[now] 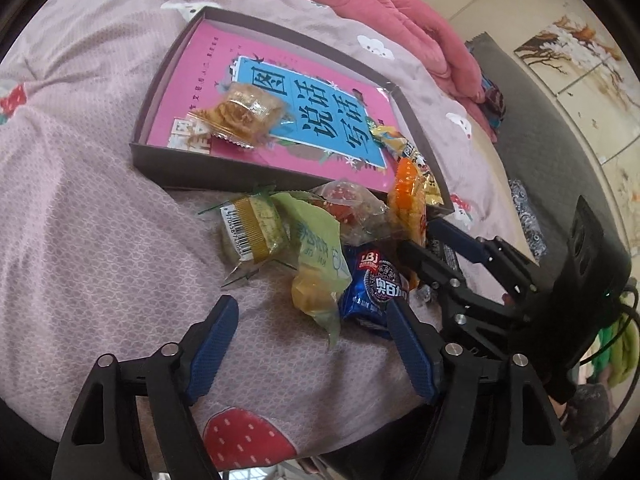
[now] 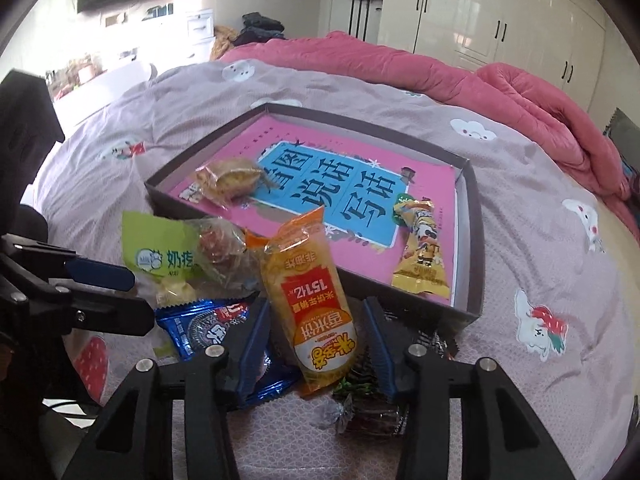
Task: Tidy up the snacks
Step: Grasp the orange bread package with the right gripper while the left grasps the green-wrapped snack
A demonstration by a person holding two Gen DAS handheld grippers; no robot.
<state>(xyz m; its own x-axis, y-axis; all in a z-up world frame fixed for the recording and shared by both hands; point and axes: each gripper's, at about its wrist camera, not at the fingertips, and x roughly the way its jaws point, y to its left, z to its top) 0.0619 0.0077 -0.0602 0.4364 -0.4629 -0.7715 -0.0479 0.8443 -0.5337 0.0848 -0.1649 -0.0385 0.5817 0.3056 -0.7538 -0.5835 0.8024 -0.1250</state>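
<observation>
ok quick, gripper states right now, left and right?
Left gripper: open, holding nothing, aimed at the snack pile.
Right gripper: open, fingers either side of the orange rice cracker packet, not clamped on it.

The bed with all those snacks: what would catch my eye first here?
Probably the shallow dark tray on the bedspread, lined with a bright pink and blue book cover, two wrapped snacks already inside. In front of it lies a jumble of packets, and an orange rice cracker pack stands between the open right gripper fingers.
</observation>
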